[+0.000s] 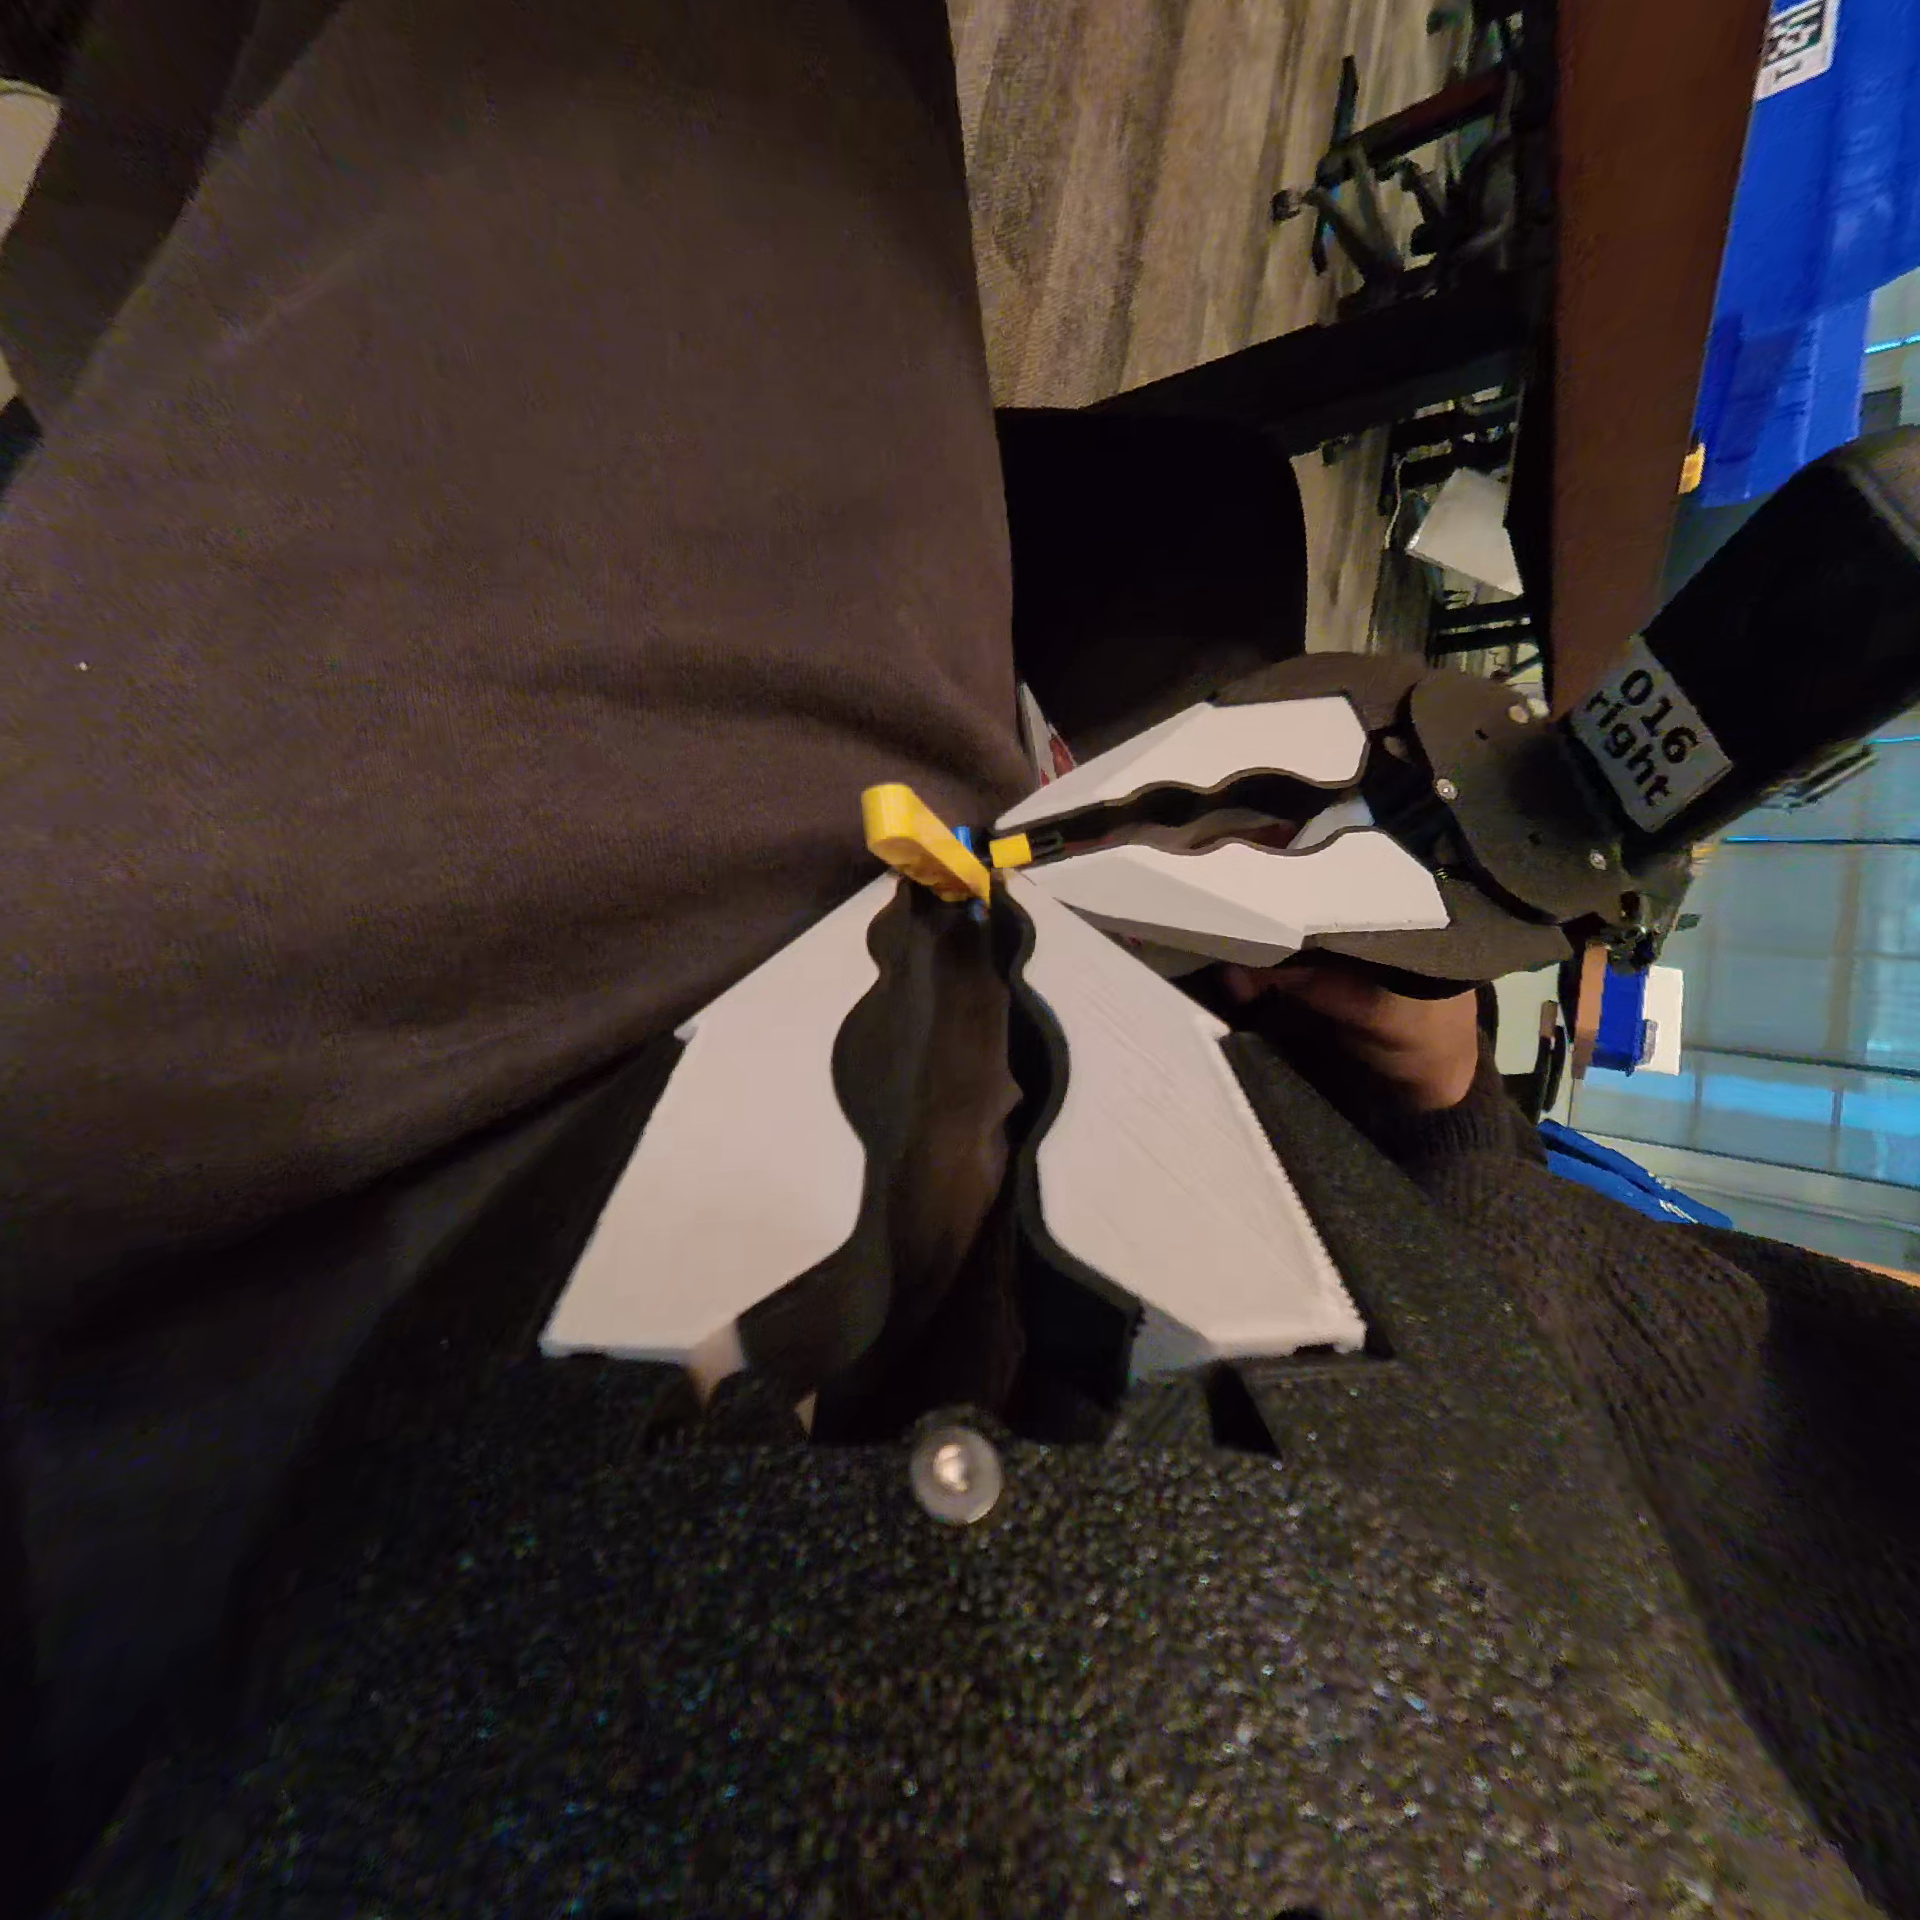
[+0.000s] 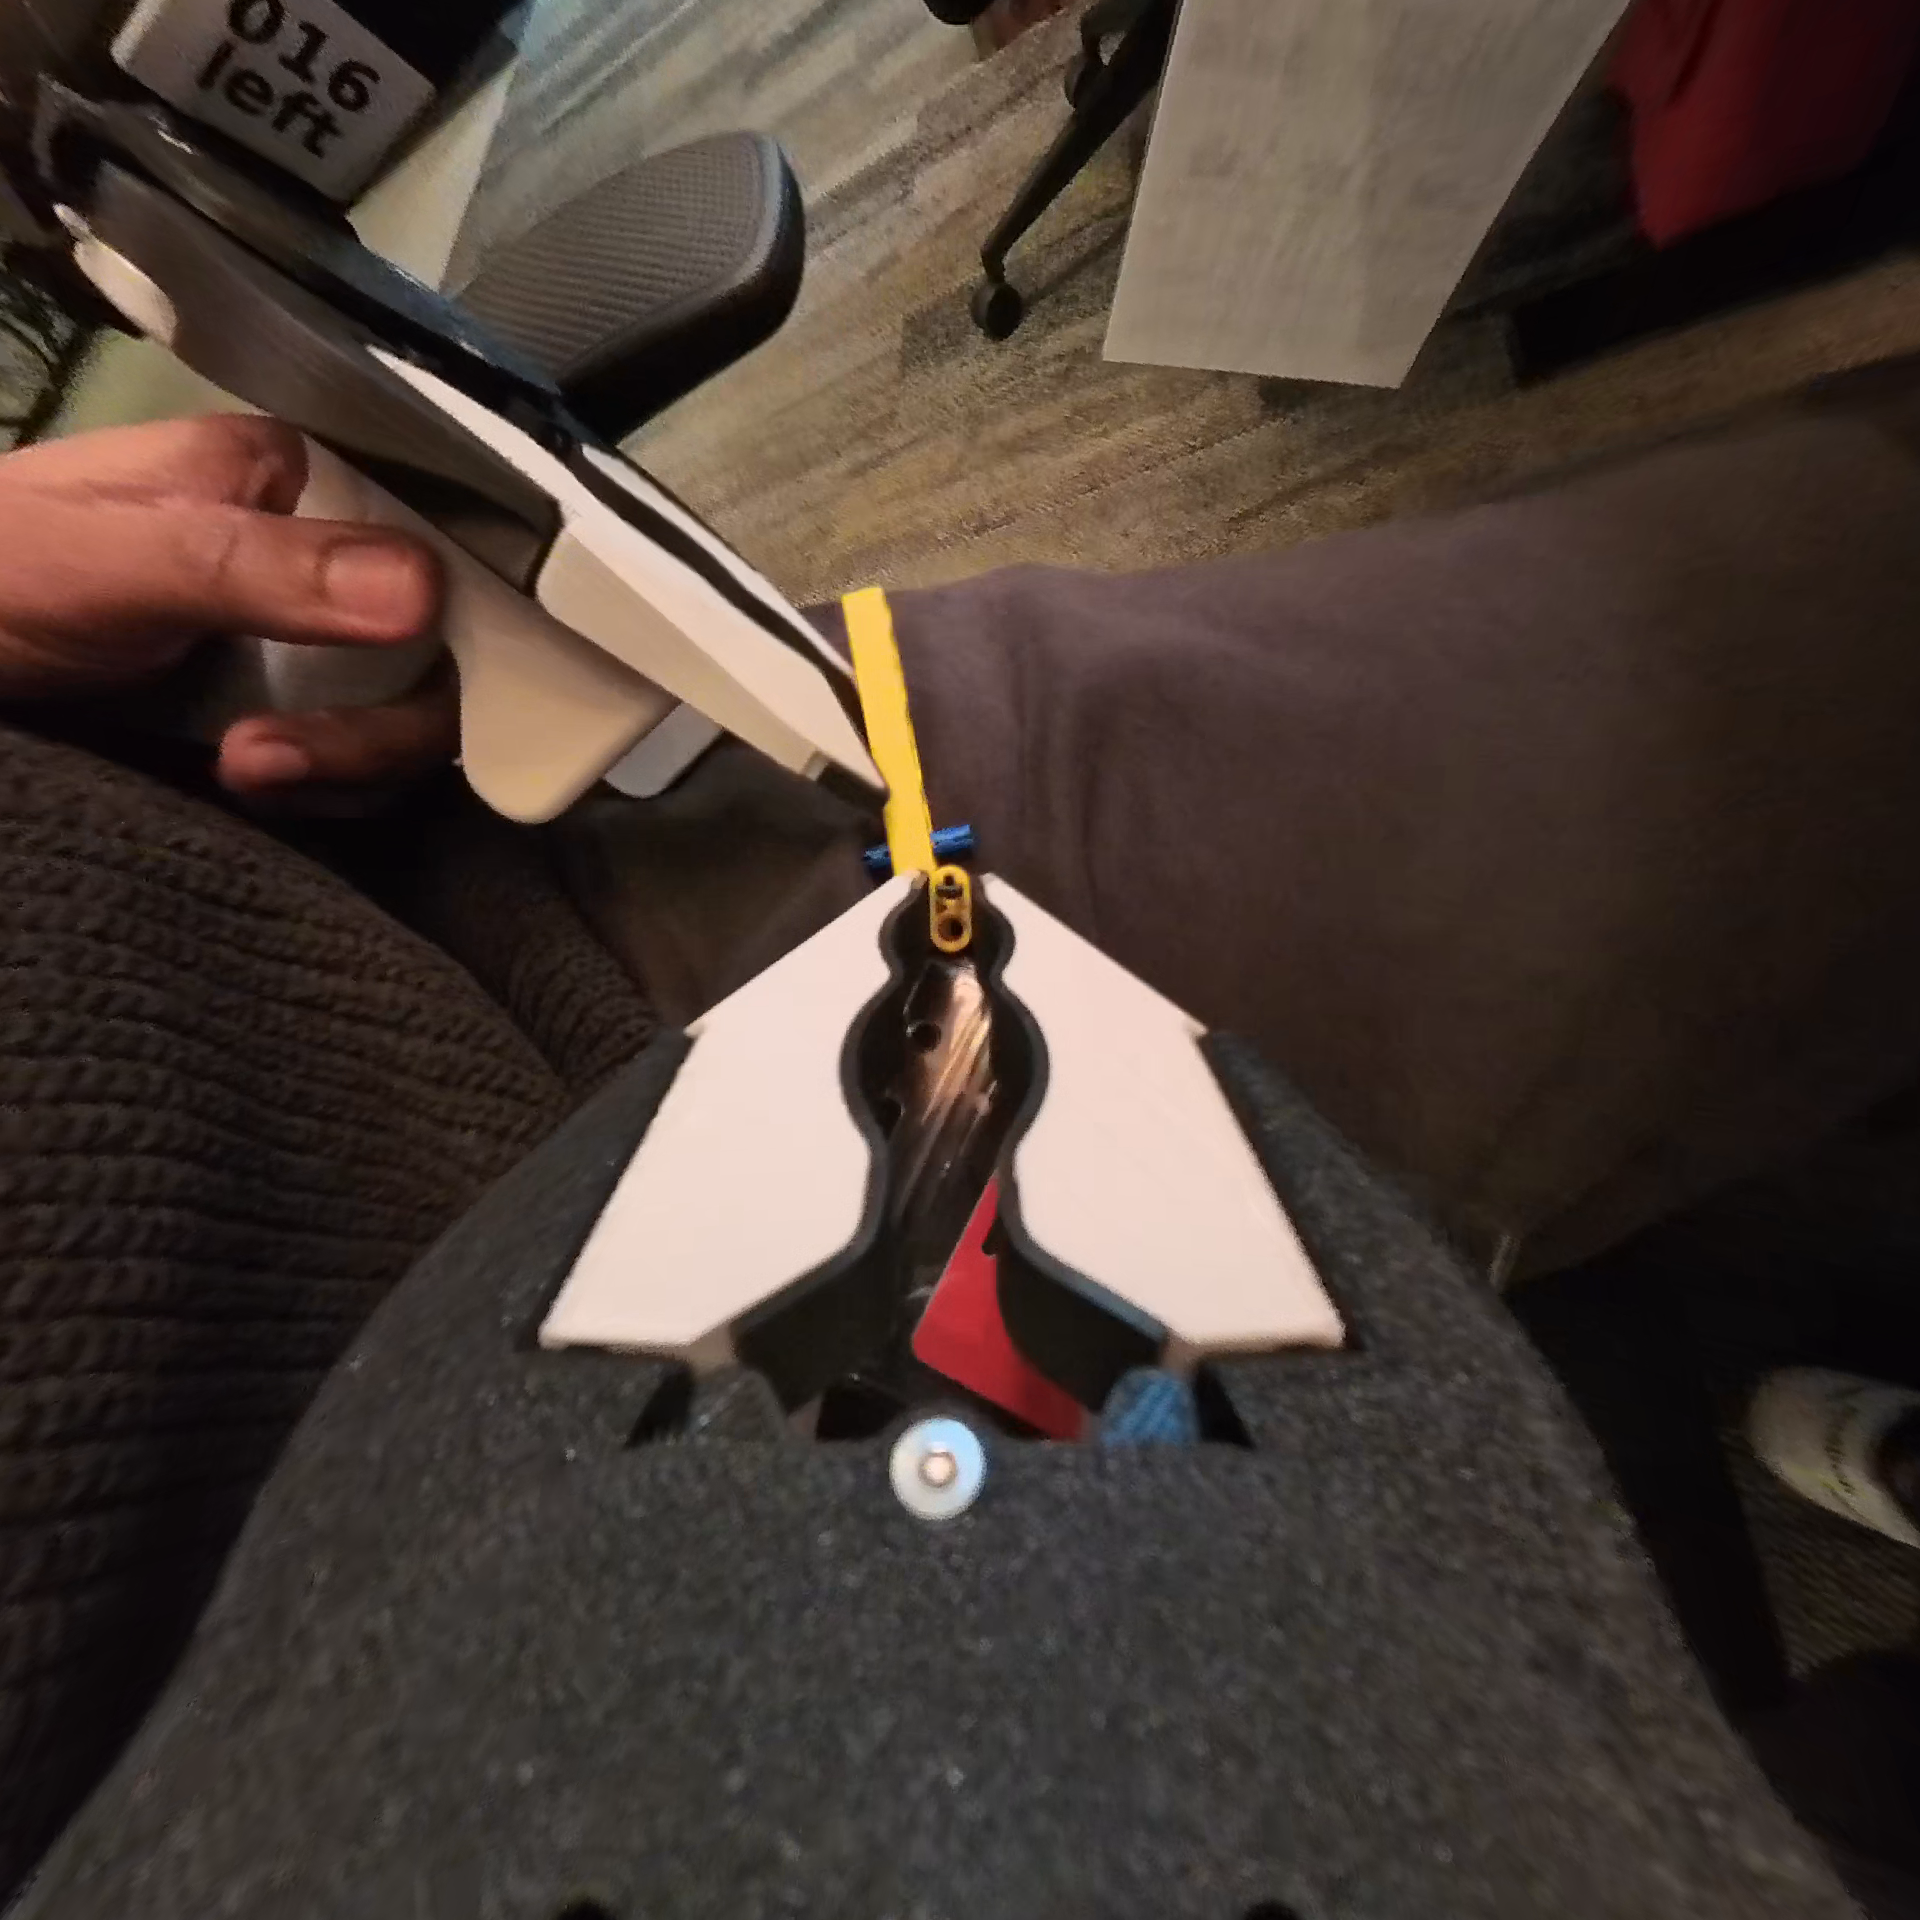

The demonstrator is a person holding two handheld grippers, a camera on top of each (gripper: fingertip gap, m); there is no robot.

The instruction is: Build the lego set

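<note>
Left wrist view: my left tool (image 1: 961, 899) is pinched down on a long yellow strip (image 1: 920, 840) w/ a blue pin (image 1: 966, 840) through it, tips nearly together, gripping the strip near its lower end. Right tool (image 1: 1013, 857) comes in from the side, tips right at the same spot, closed on a small yellow link (image 1: 1010, 850) that butts up to the strip at the pin. Both pieces are up in the air in front of my dark trousers (image 1: 468, 623), not resting on anything.

Right wrist view confirms it: right tool (image 2: 948, 894) holds the short yellow link (image 2: 950, 914), holes visible, narrow grip. Strip (image 2: 883, 717) stands up just beyond the tips, blue pin (image 2: 956, 836) crossing it, left tool (image 2: 868, 784) clamped on from the side. A hand (image 2: 208, 582) wraps the left tool's handle.

How far along, my read: both parts are picked up and brought together at the pin, so grasp + align look done. Whether the link is actually seated on the pin I can't tell; contact pt is tiny and half covered by tool tips.

Hard to make out: something red (image 2: 977, 1320) and blue (image 2: 1143, 1403) deep between the right tool's fingers, can't ID. Background is an office chair (image 2: 644, 270) on carpet, blurry. Strip's lower end is hidden in the left tool.
</note>
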